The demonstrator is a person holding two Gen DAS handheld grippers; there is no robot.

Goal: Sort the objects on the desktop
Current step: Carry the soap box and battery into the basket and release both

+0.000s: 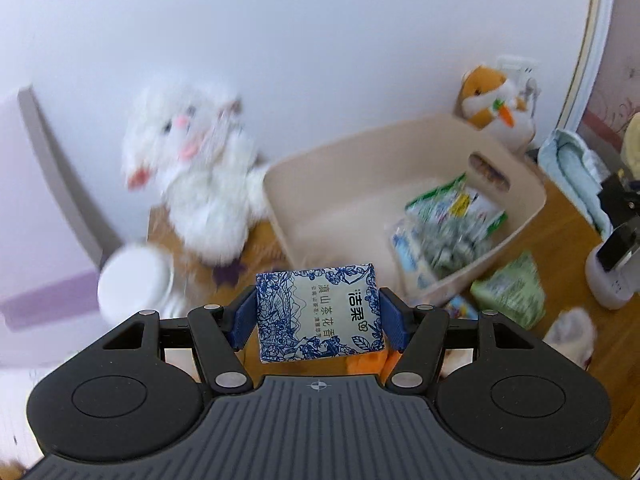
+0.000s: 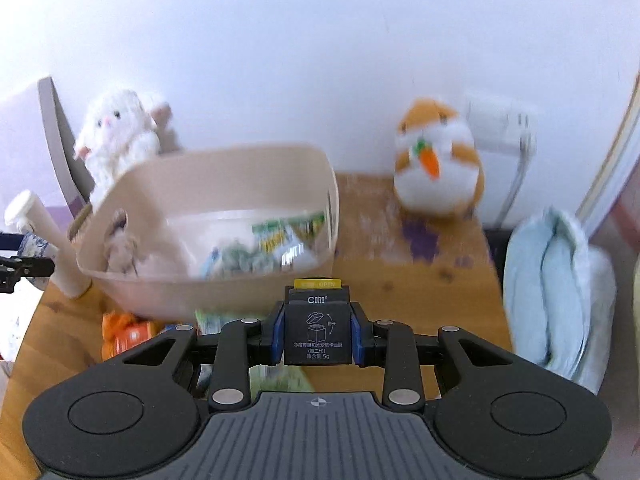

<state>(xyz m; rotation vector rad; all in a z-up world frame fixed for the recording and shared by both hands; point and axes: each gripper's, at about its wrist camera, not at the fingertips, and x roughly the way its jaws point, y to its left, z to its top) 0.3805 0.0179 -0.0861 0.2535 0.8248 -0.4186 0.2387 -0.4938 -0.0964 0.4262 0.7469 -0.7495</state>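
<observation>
My left gripper [image 1: 318, 316] is shut on a blue-and-white tissue pack [image 1: 320, 312] and holds it above the wooden desk [image 1: 576, 216], in front of the beige bin [image 1: 360, 160]. My right gripper [image 2: 317, 330] is shut on a small black box [image 2: 317, 328] with a yellow tab, just before the beige bin's [image 2: 168, 292] near wall. The bin holds green snack packets [image 1: 452, 216], which also show in the right wrist view [image 2: 280, 236].
A white plush rabbit [image 1: 196, 164] and an orange hamster plush [image 1: 496, 104] stand by the wall. A white jar [image 1: 134, 284], a green packet [image 1: 512, 292], an orange packet [image 2: 128, 334] and a light blue folded cloth [image 2: 556, 280] lie around the bin.
</observation>
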